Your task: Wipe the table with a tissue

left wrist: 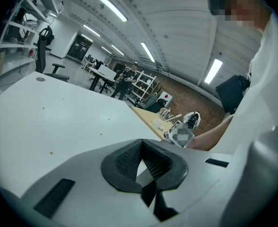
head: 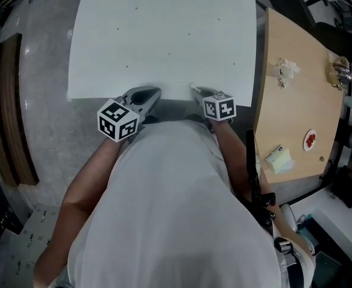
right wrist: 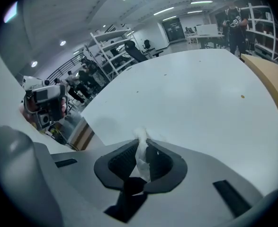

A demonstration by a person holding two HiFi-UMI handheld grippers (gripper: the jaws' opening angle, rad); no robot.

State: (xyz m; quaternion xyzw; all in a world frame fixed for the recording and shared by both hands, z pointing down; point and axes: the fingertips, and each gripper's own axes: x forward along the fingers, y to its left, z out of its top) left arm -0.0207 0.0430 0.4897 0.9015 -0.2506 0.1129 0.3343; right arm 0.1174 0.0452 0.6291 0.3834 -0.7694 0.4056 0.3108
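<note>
The white table (head: 164, 35) fills the upper middle of the head view, with a few small specks on it. At the table's near edge my right gripper (head: 197, 91) is shut on a small white tissue (right wrist: 141, 151). A twisted end of the tissue pokes out past the fingertips, just above the table (right wrist: 191, 93). My left gripper (head: 152, 95) hangs beside it at the same edge. In the left gripper view that gripper (left wrist: 141, 142) is shut, its black pads meet at the tip with nothing between them, and the table (left wrist: 44, 117) lies beyond.
A wooden table (head: 295, 113) stands to the right. On it lie a crumpled tissue (head: 287, 69), a shiny metal object (head: 340, 71), a red-and-white item (head: 310, 140) and a pale packet (head: 279, 159). Grey floor lies left of the white table. My body is close behind both grippers.
</note>
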